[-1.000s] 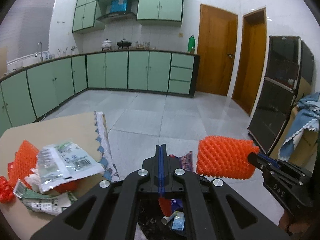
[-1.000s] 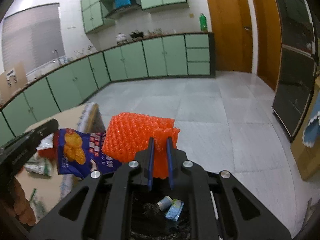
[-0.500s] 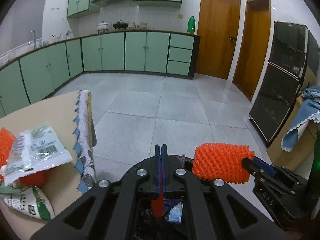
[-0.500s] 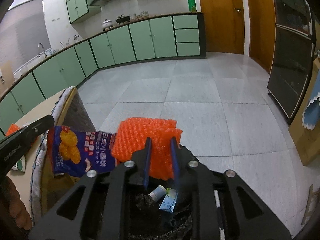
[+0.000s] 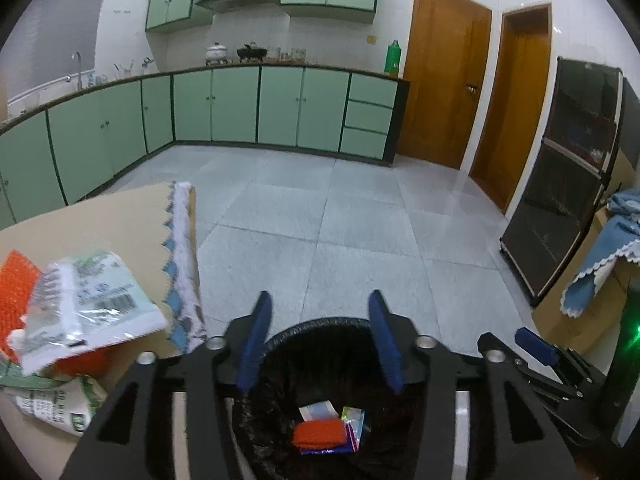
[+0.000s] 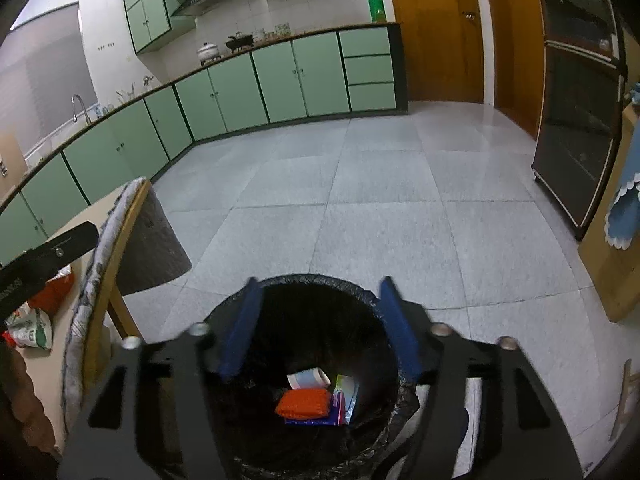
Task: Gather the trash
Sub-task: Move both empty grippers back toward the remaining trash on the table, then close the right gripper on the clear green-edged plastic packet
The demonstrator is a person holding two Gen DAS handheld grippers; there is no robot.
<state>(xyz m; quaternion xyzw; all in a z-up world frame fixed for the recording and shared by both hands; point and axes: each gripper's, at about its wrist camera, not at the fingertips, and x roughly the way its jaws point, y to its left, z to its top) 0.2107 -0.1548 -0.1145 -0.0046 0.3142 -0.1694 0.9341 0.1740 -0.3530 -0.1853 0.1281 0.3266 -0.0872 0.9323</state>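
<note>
Black plastic lines the trash bin [image 5: 320,326], which stands on the floor directly below both grippers. At its bottom lies an orange foam net [image 5: 319,431] on top of a blue snack bag [image 6: 308,421], with a small white cup [image 6: 308,378] just behind them and a shiny wrapper [image 6: 347,394] at their right side.

Over the bin's mouth the left gripper [image 5: 320,344] has its blue fingers [image 5: 256,344] spread and opening, with nothing between them but the view down into the bin. The right gripper [image 6: 320,328] hangs over the same opening, its blue fingers [image 6: 240,328] likewise parted and opening, empty. In the left wrist view the right gripper shows at the lower right edge; in the right wrist view the left one is a black bar at the left edge.

Just left of the bin stands a tan table [image 5: 100,216] with a fringed cloth [image 5: 182,264] draped over its near edge. More trash lies on it: a white and green plastic packet [image 5: 88,308] on top of another orange foam net [image 5: 16,280], and a green printed bag [image 5: 60,404] nearer the camera.

Beyond stretches a grey tiled floor [image 5: 340,216]. A dark glass-fronted cabinet [image 5: 560,208] stands at the right, with a blue cloth [image 5: 600,272] draped over a box beside it. Along the far wall run pale green cabinets [image 5: 240,108] under a counter carrying a white pot [image 5: 216,51], a black wok [image 5: 252,53] and a green bottle [image 5: 393,56], next to two wooden doors [image 5: 444,80].
</note>
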